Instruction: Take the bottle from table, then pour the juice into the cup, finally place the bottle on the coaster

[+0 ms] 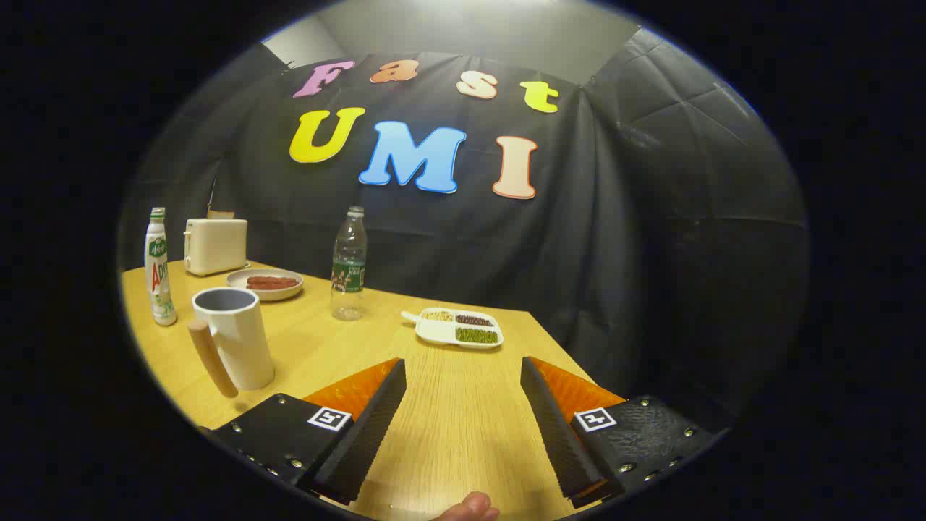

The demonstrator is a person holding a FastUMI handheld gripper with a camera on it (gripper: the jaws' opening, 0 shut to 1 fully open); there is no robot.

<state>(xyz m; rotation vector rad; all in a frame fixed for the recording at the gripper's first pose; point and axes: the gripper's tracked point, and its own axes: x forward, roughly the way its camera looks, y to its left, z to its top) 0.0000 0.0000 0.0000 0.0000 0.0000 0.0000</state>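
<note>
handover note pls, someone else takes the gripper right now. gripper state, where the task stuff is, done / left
Gripper: open, fingers spread over bare table, holding nothing.
Clear bottle: upright, cap on, beyond the fingers toward the booth wall. A white bottle with a green cap stands further left, behind the cup. I can't tell which one holds the juice.
Cup: white, wooden handle, upright just ahead of the left finger.
Coaster: can't point to one from here.
Also on the table: toaster, plate with food, divided tray ahead of the fingers.
Done: nothing. Left: grasp bottle, pour, set on coaster.

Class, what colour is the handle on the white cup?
Light wooden brown, on the cup handle, gripper view; gripper open.
</note>
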